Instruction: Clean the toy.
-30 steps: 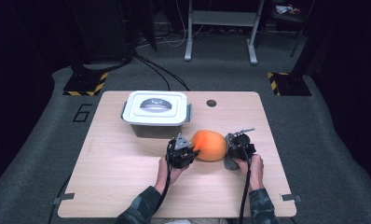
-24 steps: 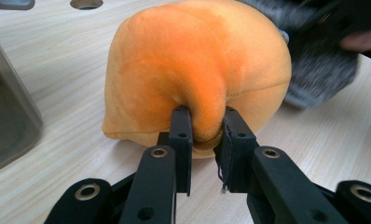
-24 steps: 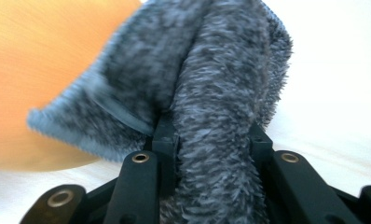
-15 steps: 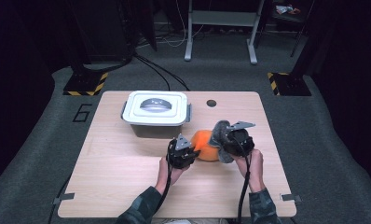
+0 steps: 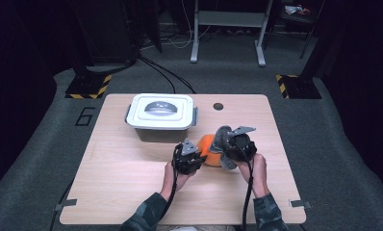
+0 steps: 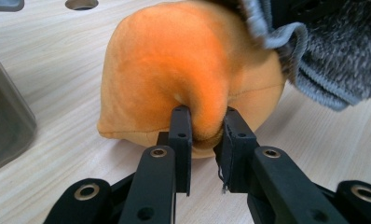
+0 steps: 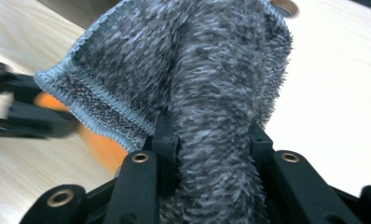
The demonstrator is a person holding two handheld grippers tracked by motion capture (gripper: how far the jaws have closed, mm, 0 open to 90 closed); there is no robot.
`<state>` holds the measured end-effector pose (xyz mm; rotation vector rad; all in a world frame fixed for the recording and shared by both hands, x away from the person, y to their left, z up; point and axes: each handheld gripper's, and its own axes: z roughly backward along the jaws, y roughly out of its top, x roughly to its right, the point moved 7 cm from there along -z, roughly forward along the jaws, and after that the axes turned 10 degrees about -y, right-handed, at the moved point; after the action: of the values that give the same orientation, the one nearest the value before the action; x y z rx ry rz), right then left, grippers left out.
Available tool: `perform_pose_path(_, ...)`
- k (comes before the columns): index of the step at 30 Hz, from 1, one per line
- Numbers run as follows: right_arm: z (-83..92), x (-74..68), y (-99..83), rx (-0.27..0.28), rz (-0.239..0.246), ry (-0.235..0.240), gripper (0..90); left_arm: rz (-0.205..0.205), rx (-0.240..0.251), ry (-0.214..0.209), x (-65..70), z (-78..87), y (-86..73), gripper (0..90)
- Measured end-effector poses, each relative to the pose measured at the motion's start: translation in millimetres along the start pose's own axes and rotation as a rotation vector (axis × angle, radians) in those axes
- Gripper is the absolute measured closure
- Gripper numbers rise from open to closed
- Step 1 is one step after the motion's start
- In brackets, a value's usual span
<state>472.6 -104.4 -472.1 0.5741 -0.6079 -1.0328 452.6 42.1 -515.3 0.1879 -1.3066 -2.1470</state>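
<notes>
An orange plush ball (image 5: 207,146) lies on the wooden table (image 5: 132,183) in front of the person. My left gripper (image 5: 196,154) is shut on a pinched fold of the orange plush ball (image 6: 174,70), its jaws (image 6: 204,122) squeezing the fabric low at the near side. My right gripper (image 5: 226,144) is shut on a grey fuzzy cloth (image 5: 223,137), held up against the ball's right and top. That grey fuzzy cloth (image 7: 211,70) bulges between the right gripper's jaws (image 7: 211,128). Its stitched hem (image 6: 309,60) hangs over the ball's upper right.
A grey container with a white lid (image 5: 161,113) stands just behind and left of the ball; its wall (image 6: 6,126) is close beside the left gripper. A round hole (image 5: 218,106) sits near the table's far edge. Bare wood lies to the left and right.
The right gripper has risen and come in to the left with the grey cloth, which now covers the ball's right side. The left gripper has stayed pinched on the plush.
</notes>
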Motion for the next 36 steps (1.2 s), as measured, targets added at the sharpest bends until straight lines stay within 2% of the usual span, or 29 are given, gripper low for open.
perform_pose_path(4, -8.1, 16.9, -11.7, -0.025, -0.035, -0.022, 65.2, -0.004, -0.005, 0.000, -0.4, 0.0, -0.1, 76.7)
perform_pose_path(7, -15.7, 26.9, -22.4, -0.064, -0.067, -0.043, 65.3, -0.004, -0.005, 0.001, -0.8, 0.0, -0.1, 76.7)
perform_pose_path(9, -22.4, 33.0, -29.6, -0.087, -0.071, -0.070, 65.3, -0.006, -0.004, 0.004, -1.3, -0.2, -0.1, 76.7)
perform_pose_path(14, -41.8, 40.1, -46.8, -0.154, -0.089, -0.084, 65.2, -0.004, -0.009, 0.004, -1.8, -0.1, -0.6, 76.6)
perform_pose_path(19, -62.9, 41.4, -62.9, -0.226, -0.090, -0.067, 64.8, -0.001, -0.019, 0.003, -2.8, 0.6, -1.0, 76.5)
perform_pose_path(20, -63.5, 40.3, -64.7, -0.238, -0.113, -0.060, 64.8, 0.000, -0.021, 0.003, -3.1, 0.8, -1.1, 76.4)
perform_pose_path(21, -63.4, 42.3, -64.2, -0.224, -0.106, -0.056, 64.8, 0.000, -0.023, 0.004, -3.5, 1.2, -1.2, 76.3)
perform_pose_path(23, -57.6, 44.8, -61.9, -0.217, -0.112, -0.086, 64.8, 0.001, -0.030, 0.006, -5.1, 2.0, -1.5, 76.2)
perform_pose_path(27, -34.7, 46.8, -48.3, -0.131, -0.100, -0.123, 64.9, 0.012, -0.028, 0.012, -7.8, 3.4, -2.1, 75.9)
perform_pose_path(29, -19.9, 42.4, -39.1, -0.075, -0.098, -0.121, 65.0, 0.007, -0.030, 0.013, -8.0, 3.4, -1.9, 75.7)
perform_pose_path(32, -3.9, 29.2, -27.7, -0.020, -0.082, -0.082, 65.1, 0.008, -0.030, 0.014, -7.3, 3.1, -1.7, 75.6)
perform_pose_path(34, -3.0, 19.8, -23.4, -0.018, -0.063, -0.036, 65.3, -0.001, -0.041, 0.017, -7.4, 3.5, -2.0, 74.9)
perform_pose_path(36, -9.5, 15.9, -22.2, -0.036, -0.049, -0.037, 65.4, -0.017, -0.059, 0.036, -7.8, 4.2, -2.5, 71.3)
